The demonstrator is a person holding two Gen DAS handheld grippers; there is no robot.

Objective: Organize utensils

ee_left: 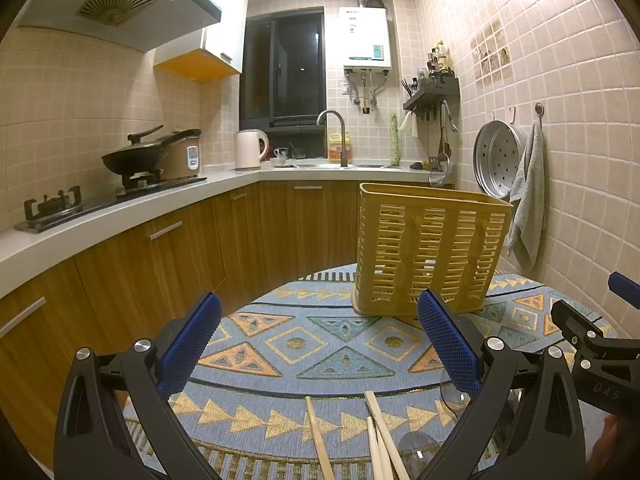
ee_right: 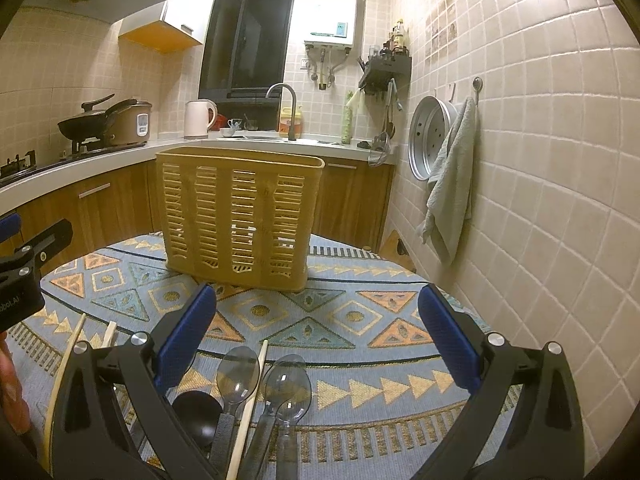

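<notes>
Readable writing: "DAS" on the right tool (ee_left: 592, 344) body as seen from the left wrist; "obot.AI" on the left tool (ee_right: 24, 276) body as seen from the right wrist.

Yellow slatted utensil basket (ee_right: 240, 220) stands upright near the far edge of the worktop (ee_right: 360, 320), which carries a blue-and-orange patterned cloth.

Near edge: wooden chopsticks (ee_left: 380, 436) loose on the cloth, two clear plastic spoons (ee_right: 240, 372) and a black ladle (ee_right: 198, 412), one chopstick lying between the spoons.

Both tools are spread wide with nothing between the blue pads. The utensils lie under and just ahead of the tools, with the basket well beyond.
</notes>
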